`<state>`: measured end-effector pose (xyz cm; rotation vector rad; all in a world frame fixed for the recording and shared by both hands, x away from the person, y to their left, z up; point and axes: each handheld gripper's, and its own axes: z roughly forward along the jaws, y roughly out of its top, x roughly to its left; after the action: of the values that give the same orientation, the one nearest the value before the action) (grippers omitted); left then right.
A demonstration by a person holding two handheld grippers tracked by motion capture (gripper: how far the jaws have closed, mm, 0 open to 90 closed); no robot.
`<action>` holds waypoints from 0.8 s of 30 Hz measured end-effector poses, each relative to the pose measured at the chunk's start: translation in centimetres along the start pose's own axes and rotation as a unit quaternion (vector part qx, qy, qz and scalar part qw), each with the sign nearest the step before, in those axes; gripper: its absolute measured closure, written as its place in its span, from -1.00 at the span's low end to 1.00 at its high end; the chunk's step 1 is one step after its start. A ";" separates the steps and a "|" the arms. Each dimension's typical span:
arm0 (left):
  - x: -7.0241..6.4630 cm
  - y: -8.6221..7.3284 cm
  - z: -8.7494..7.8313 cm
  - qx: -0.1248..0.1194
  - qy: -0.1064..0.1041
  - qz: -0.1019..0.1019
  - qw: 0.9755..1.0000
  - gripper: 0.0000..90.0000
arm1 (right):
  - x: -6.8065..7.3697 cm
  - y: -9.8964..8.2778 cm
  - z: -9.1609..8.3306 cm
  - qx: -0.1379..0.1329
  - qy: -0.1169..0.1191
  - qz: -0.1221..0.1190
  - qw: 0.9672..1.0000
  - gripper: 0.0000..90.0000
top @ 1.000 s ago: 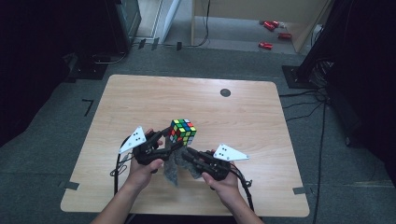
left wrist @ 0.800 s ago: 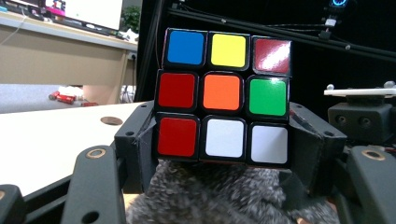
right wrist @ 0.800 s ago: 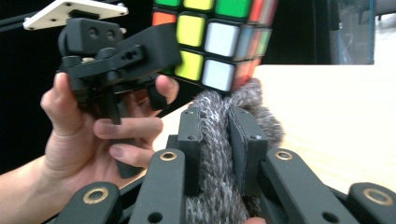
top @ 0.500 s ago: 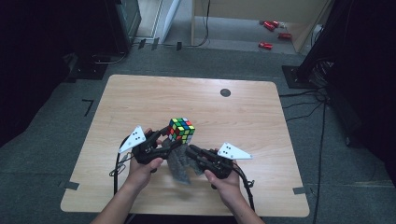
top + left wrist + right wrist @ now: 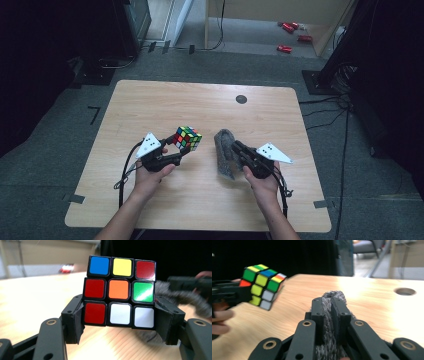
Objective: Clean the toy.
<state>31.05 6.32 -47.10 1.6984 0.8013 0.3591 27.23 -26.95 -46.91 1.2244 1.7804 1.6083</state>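
Holding a scrambled puzzle cube (image 5: 188, 138) clear of the wooden table (image 5: 150, 105), the left gripper (image 5: 181, 151) has its jaws clamped on the cube's two opposite sides, low down, as the left gripper view shows (image 5: 120, 292). The face toward that camera reads blue, yellow, red across the top, red, orange, green in the middle, and red, white, white along the bottom.

The right gripper (image 5: 235, 147) has just been closing its jaws, and they are now pinched tight on a grey furry cloth (image 5: 224, 152), whose pile bulges up between and above the two black jaws in the right gripper view (image 5: 334, 296). In the high view the cloth hangs as a folded grey lump just in front of the right hand (image 5: 260, 182), near the cube but apart from it, with bare tabletop between the two.

Farther back on the table sits a round dark hole (image 5: 241, 99), well apart from both grippers. Nothing lies between cube and cloth. Beyond the far edge, on the grey floor, are a few small red objects (image 5: 290, 30), and dark equipment and cables (image 5: 345, 95) stand off to the right of the table.
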 end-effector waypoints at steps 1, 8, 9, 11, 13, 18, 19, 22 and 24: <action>0.0 -0.2 0.3 0.012 0.007 0.003 1.000 -0.22 | -0.3 -0.1 0.0 0.005 -0.007 0.000 1.000 0.83; -0.5 -1.2 1.9 0.085 0.044 0.036 0.995 -0.22 | -1.7 -0.8 0.2 0.030 -0.048 -0.007 0.998 0.84; -0.5 -1.3 2.0 0.091 0.046 0.039 0.994 -0.22 | -1.9 -0.9 0.3 0.034 -0.057 -0.010 0.998 0.84; -0.6 -1.5 2.2 0.104 0.050 0.045 0.992 -0.22 | -2.3 -1.2 0.3 0.042 -0.071 -0.009 0.997 0.84; -0.7 -1.7 2.4 0.115 0.057 0.050 0.991 -0.22 | -2.7 -1.5 0.4 0.051 -0.085 -0.010 0.995 0.85; -0.7 -1.9 2.8 0.133 0.068 0.050 0.988 -0.22 | -3.3 -2.0 0.7 0.068 -0.097 -0.008 0.993 0.84; -0.6 -2.0 2.8 0.137 0.068 0.049 0.987 -0.22 | -3.4 -2.1 0.7 0.069 -0.097 -0.009 0.993 0.82; -0.4 -2.1 2.9 0.150 0.073 0.045 0.985 -0.22 | -3.4 -2.1 0.7 0.066 -0.080 -0.003 0.995 0.63; -0.3 -2.1 3.0 0.158 0.078 0.040 0.984 -0.22 | -3.2 -2.0 0.7 0.063 -0.066 -0.001 0.996 0.50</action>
<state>32.02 4.15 -49.87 2.0206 0.9448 0.4422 28.85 -29.10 -49.69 1.3517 1.8213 1.3989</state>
